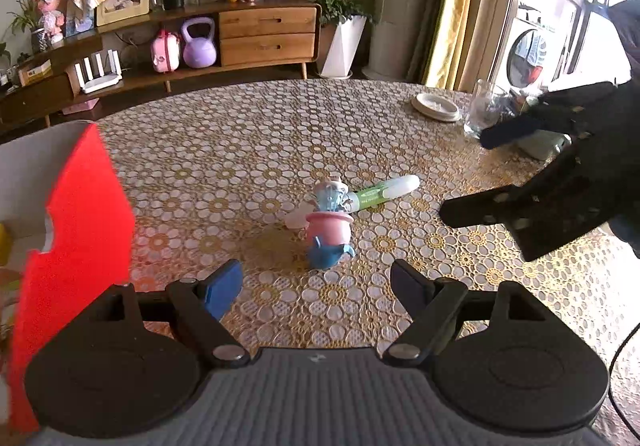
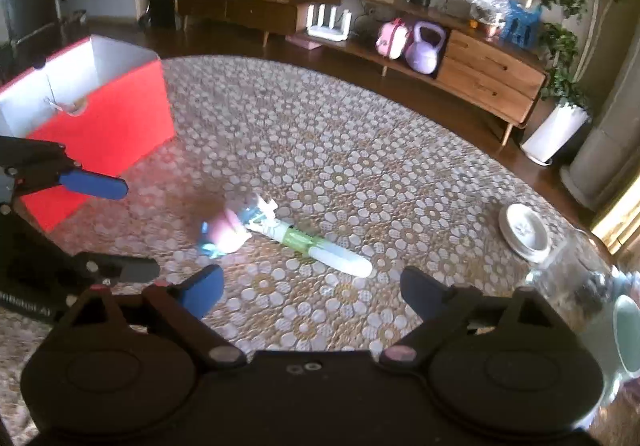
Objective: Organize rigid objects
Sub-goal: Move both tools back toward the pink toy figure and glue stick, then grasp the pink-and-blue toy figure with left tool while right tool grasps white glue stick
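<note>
Pink-and-blue toy sits mid-table on the floral tablecloth, a pink cup-like body over a blue base, with a clear bluish part on top. Touching its far side lies a green-and-white tube, flat on its side, its white capped end pointing away from the toy. Red box, white inside, open-topped, stands well apart at the table edge.

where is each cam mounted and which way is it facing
Left wrist: on the left gripper, angled down across the table at the pink-and-blue toy; own open fingers show, right gripper at right.
Right wrist: on the right gripper, angled down at the green-and-white tube; own open fingers, left gripper at left.
Shared: toy, tube, red box, white dish.
</note>
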`<state>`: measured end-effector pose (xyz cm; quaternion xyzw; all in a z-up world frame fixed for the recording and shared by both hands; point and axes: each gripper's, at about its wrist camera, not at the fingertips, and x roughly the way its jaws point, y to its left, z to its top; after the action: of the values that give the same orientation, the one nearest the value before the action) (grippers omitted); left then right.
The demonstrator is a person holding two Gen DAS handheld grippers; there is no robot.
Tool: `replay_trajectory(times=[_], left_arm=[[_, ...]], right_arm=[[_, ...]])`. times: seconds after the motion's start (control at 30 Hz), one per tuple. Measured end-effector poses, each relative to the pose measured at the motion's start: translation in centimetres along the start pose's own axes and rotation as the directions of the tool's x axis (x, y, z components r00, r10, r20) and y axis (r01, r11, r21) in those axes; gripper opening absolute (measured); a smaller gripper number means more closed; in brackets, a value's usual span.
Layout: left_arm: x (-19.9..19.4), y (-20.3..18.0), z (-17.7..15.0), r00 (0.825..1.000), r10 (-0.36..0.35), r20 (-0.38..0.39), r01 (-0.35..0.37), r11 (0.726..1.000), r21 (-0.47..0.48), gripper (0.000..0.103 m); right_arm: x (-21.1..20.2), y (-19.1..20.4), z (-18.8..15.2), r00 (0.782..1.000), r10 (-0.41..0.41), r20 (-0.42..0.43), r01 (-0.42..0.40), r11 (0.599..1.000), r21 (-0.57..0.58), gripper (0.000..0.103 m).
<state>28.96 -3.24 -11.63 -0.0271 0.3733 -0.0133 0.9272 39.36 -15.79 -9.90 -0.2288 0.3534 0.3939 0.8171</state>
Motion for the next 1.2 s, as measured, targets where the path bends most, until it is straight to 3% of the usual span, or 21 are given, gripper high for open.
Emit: replay_trajectory(times=[0.27, 0.8, 0.9, 1.0, 1.13, 1.2], left_arm=[[4.2, -0.3, 0.2, 0.998, -0.047, -0.038, 0.047, 0.999, 0.011, 0.081], [7.1, 0.1, 0.4, 1.0, -0.029, 0.002, 0.029, 0.999, 0.027, 0.077], [7.2, -0.1, 0.4, 1.0, -0.007, 0.022, 0.006, 0.999, 0.045, 0.06], [7.2, -0.1, 0.3, 0.999, 0.005, 0.033, -0.007, 0.998, 0.057, 0.054], [7.1, -0.1, 0.5, 0.999, 0.012, 0.032, -0.014, 0.998, 0.065, 0.036], [7.0, 0.0, 0.6, 0.999, 0.009, 0.03, -0.011, 0.997, 0.072, 0.033]], right_arm=[[4.3, -0.3, 0.9, 0.998, 0.046, -0.04, -0.05, 0.993, -0.106, 0.083], [8.2, -1.0, 1.4, 0.992, 0.112, -0.057, -0.118, 0.988, -0.1, 0.057], [8.2, -1.1, 1.4, 0.99, 0.126, -0.055, -0.13, 0.989, -0.074, 0.053], [8.0, -0.8, 1.2, 0.99, 0.132, -0.049, -0.135, 0.989, -0.061, 0.043], [7.7, -0.2, 0.9, 0.992, 0.121, -0.038, -0.123, 0.992, -0.035, 0.036], [7.5, 0.2, 0.7, 0.993, 0.109, -0.034, -0.11, 0.994, -0.015, 0.031]])
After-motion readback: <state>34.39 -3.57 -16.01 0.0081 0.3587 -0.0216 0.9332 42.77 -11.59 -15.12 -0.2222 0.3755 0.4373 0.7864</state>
